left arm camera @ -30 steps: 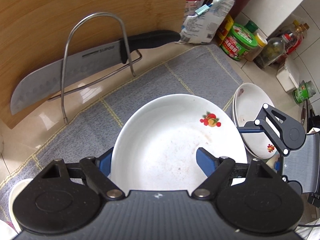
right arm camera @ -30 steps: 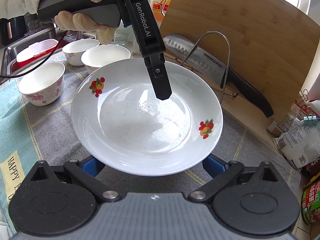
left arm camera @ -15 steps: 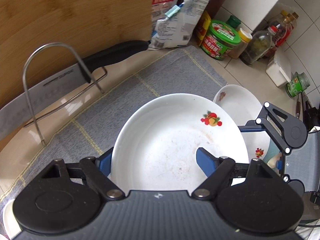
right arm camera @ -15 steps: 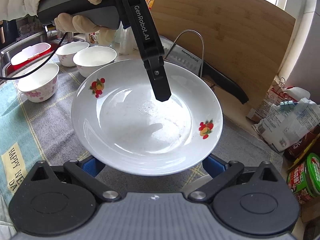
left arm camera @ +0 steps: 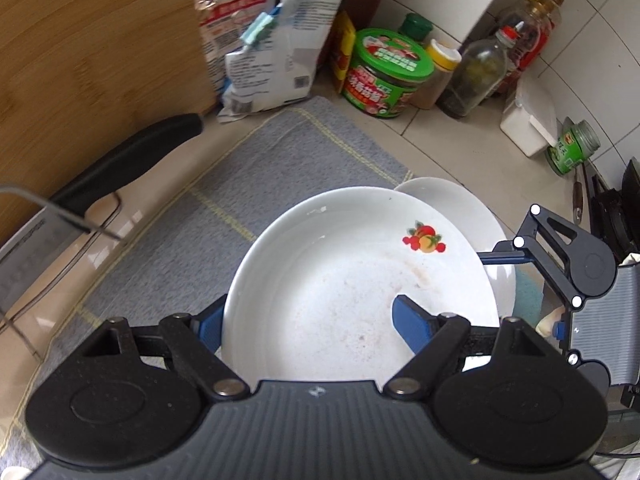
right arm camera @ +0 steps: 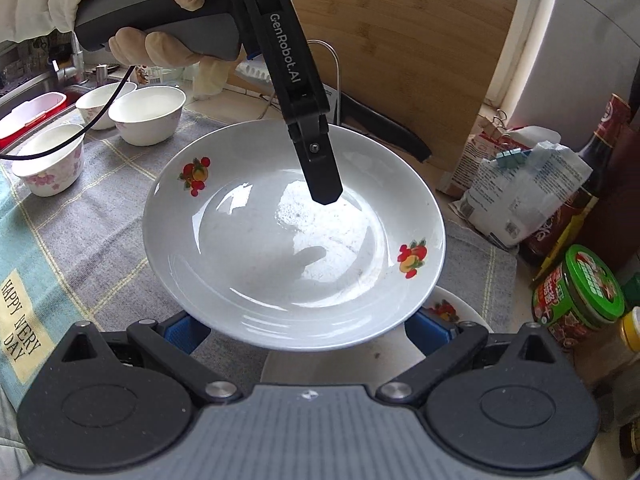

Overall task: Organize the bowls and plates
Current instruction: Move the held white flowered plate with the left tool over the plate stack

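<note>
A white plate with fruit decals (left arm camera: 352, 280) (right arm camera: 288, 240) is held in the air over the grey mat. My left gripper (left arm camera: 308, 320) is shut on its rim, one finger (right arm camera: 320, 172) lying inside the plate. My right gripper (right arm camera: 304, 330) sits under the plate's near edge with its blue fingers spread wide on both sides. A second white plate (left arm camera: 452, 208) (right arm camera: 448, 312) lies on the mat just beneath and beyond the held one. Three white bowls (right arm camera: 148, 114) stand at the far left of the mat.
A knife (left arm camera: 120, 160) rests in a wire rack against a wooden cutting board (right arm camera: 400, 60). Bags (left arm camera: 276, 40), a green-lidded tub (left arm camera: 384, 72), bottles and jars (left arm camera: 476, 76) crowd the counter's right end. A sink with a red tray (right arm camera: 32, 112) is far left.
Both grippers have carried the held plate to the right along the mat, until it hangs partly over the second plate. The knife rack and bowls have slid away to the left.
</note>
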A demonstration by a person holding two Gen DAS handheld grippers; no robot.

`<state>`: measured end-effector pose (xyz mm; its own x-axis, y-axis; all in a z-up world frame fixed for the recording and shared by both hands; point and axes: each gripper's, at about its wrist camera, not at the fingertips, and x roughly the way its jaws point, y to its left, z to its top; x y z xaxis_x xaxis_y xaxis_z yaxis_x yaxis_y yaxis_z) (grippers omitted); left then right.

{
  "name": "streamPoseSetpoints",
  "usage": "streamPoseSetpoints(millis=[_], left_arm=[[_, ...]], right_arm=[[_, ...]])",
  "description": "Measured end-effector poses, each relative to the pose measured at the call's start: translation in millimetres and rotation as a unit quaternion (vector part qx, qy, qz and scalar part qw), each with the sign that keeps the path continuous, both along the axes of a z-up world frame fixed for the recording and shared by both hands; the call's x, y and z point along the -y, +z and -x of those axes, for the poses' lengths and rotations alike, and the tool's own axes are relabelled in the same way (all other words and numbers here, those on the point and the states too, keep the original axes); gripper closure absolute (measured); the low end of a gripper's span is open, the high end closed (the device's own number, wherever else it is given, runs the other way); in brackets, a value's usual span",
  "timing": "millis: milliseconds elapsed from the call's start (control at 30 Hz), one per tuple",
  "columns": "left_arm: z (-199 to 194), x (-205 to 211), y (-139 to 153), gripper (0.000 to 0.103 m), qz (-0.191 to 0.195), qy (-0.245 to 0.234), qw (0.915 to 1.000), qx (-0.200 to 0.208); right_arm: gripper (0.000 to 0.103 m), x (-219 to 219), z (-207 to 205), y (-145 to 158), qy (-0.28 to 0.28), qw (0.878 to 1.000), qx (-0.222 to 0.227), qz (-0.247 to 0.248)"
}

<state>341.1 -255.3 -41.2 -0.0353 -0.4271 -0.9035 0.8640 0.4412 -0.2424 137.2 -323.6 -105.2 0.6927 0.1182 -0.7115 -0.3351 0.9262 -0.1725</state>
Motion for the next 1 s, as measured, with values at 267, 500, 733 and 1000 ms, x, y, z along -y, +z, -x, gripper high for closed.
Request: streamPoseSetpoints(millis=[267,500,733,1000], left_arm=[[9.7,28.2,-7.9,0.020,0.001,-0.033,0.9994,-0.003],[24.2,53.1,-12.7,0.020,0.004,-0.066,0.9978,-0.005],[40.6,81.0,-18.4,0.020,0.008,-0.102,0.9947,-0.008],[49.4,101.0,-23.8,0.020,0.012,-0.121,0.9926,-0.010]], right_arm=[[0.000,16.4,15.1,-3.0,-0.036,0.999,-0.003,0.000],[0.000,29.6,30.5,-4.3,-0.070,0.998,-0.007,0.001],[0.000,41.6,48.2,-7.5,-0.106,0.994,-0.013,0.005],[0.000,51.1,56.3,-9.6,-0.132,0.991,-0.019,0.006]])
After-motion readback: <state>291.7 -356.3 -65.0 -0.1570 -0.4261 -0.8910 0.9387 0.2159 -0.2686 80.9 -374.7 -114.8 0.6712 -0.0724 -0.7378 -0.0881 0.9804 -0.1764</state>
